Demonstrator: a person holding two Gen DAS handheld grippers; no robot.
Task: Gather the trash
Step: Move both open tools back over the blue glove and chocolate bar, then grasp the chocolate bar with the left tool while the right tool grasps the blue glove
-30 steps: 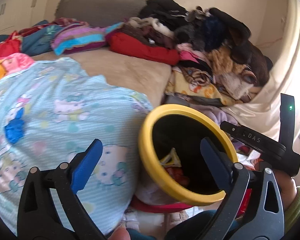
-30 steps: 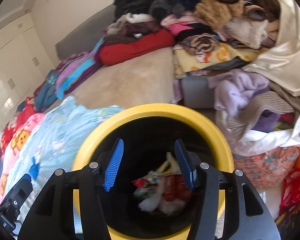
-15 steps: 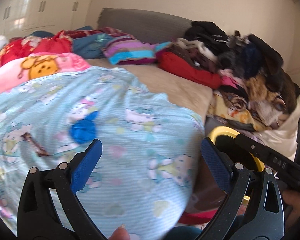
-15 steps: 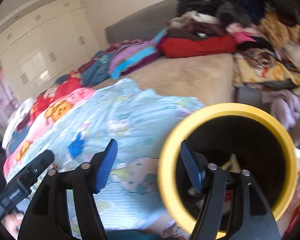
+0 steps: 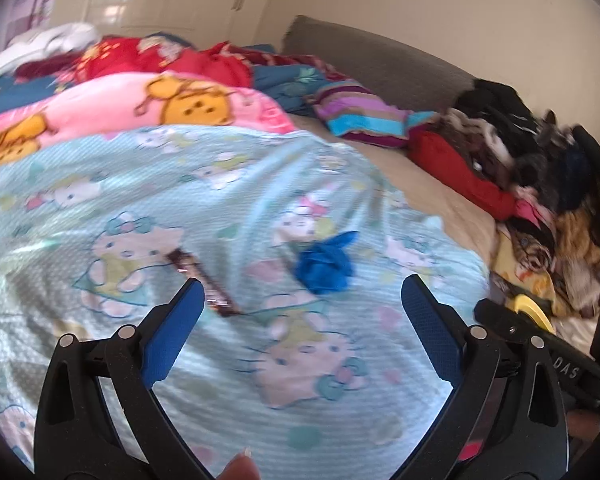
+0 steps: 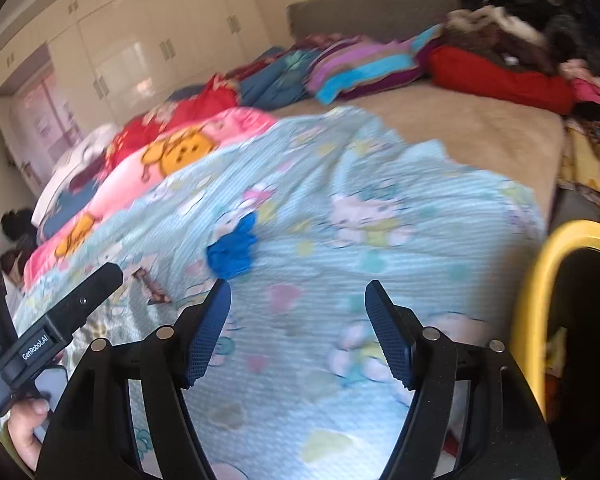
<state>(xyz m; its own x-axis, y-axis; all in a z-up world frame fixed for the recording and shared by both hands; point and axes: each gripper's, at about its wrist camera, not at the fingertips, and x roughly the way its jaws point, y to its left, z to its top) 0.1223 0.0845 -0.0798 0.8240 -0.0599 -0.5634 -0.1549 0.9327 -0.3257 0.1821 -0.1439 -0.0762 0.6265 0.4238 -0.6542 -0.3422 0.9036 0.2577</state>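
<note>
Trash lies on the pale blue cartoon-print blanket (image 5: 228, 200): a crumpled blue wad (image 5: 325, 265) and, to its left, a dark brown wrapper (image 5: 204, 282). The left gripper (image 5: 300, 316) hangs over the blanket with its jaws wide apart and nothing between them; the wrapper lies just past its left fingertip, the blue wad ahead and between the fingers. The right gripper (image 6: 298, 322) has just been opening its jaws, which stand apart and empty, the blue wad (image 6: 233, 251) just beyond its left finger. The yellow-rimmed bin (image 6: 540, 312) stands at the bed's edge on the right (some scraps show inside). Both views are blurred.
</note>
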